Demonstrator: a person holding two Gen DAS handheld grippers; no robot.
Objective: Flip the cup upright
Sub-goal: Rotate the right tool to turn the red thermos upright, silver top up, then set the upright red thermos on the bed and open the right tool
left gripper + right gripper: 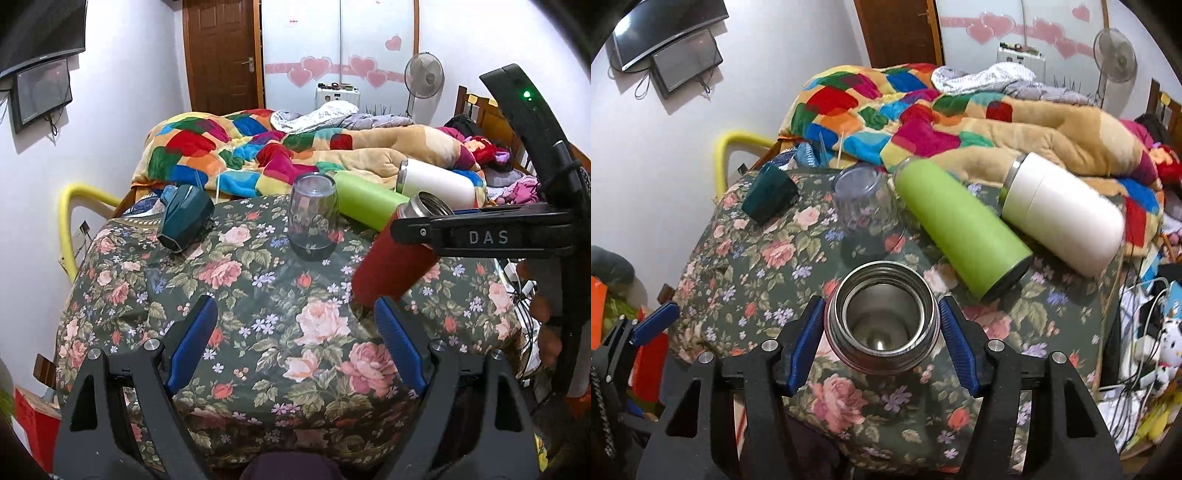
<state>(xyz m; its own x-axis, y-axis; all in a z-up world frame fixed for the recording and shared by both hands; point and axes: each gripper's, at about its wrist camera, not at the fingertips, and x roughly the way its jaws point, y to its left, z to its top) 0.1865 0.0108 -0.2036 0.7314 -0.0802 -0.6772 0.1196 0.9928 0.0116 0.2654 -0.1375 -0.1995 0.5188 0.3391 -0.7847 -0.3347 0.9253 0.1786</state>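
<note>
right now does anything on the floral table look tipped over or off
Yes. The lime green bottle and the white steel-rimmed bottle lie on their sides. The clear plastic cup stands mouth down. The red steel-mouthed flask leans tilted, with the right gripper around its neck. No spill shows.

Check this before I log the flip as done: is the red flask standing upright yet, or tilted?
Tilted. The red flask leans in the left wrist view, mouth up toward the right gripper, which flanks its steel neck.
</note>
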